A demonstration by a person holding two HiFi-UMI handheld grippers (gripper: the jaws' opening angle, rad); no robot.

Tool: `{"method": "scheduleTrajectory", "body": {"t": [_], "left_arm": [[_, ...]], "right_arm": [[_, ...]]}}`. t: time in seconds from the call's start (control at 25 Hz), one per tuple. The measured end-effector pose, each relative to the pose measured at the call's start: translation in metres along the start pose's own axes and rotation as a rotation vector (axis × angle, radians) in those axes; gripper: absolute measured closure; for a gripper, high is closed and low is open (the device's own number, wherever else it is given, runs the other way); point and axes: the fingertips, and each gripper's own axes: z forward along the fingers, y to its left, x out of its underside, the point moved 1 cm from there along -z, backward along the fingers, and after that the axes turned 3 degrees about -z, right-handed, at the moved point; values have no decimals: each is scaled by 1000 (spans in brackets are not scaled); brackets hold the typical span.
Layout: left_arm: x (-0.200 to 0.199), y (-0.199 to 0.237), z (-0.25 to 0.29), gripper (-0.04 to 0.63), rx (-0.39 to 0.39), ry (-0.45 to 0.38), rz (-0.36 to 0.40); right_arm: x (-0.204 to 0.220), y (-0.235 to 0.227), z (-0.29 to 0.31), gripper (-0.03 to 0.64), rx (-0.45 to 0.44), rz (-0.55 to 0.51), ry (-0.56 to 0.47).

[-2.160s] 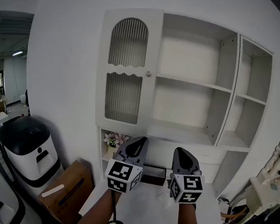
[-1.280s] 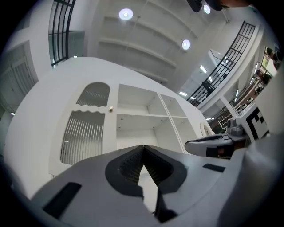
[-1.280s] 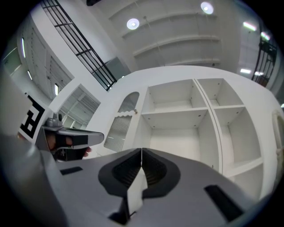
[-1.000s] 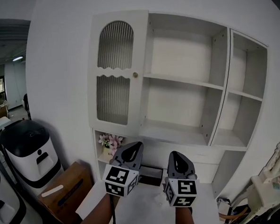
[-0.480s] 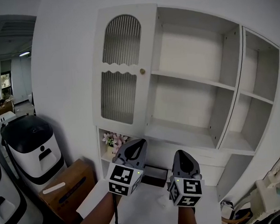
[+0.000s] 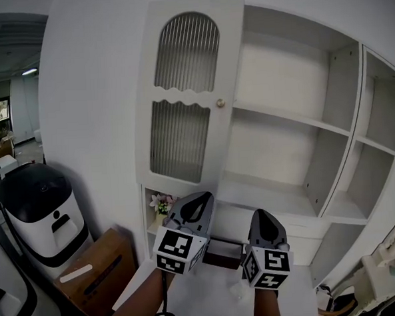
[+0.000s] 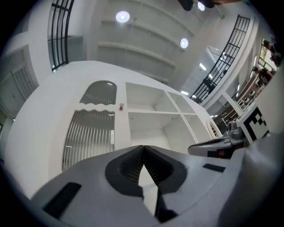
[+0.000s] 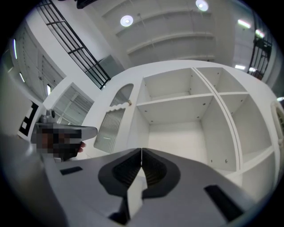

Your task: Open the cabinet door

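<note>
The white cabinet door (image 6: pixel 188 94) has two ribbed glass panels and a small round knob (image 6: pixel 219 103) on its right edge. It looks flat over the left compartment, beside open white shelves (image 6: pixel 295 124). Both grippers are held low in front of the cabinet, well below the knob and pointing up at it. My left gripper (image 6: pixel 201 199) is shut with nothing in it, and so is my right gripper (image 6: pixel 263 215). In the left gripper view the door (image 7: pixel 91 133) and knob (image 7: pixel 120 106) show above the shut left gripper (image 7: pixel 143 147). In the right gripper view the shut right gripper (image 8: pixel 141 150) faces the open shelves (image 8: pixel 177 102).
Pink flowers (image 6: pixel 161 203) sit in a cubby under the door. A black-and-white appliance (image 6: pixel 37 204) and a cardboard box (image 6: pixel 91 267) stand on the floor at the left. A dark box (image 6: pixel 220 249) lies at the back of the white table (image 6: pixel 206 297). Some white equipment (image 6: pixel 385 276) stands at the lower right.
Both grippers have moved a little to the right and closer to the cabinet, which now looms larger. Their jaws stay shut. The door has not moved.
</note>
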Motion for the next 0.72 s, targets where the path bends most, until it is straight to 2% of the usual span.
{"method": "scheduleTrajectory", "body": {"t": [0.2, 0.72], "left_arm": [[0, -2, 8, 586, -30, -12, -5], [-21, 6, 39, 586, -56, -38, 41]], "right_arm": [[-3, -7, 7, 597, -42, -33, 1], [-21, -25, 27, 597, -67, -58, -38]]}}
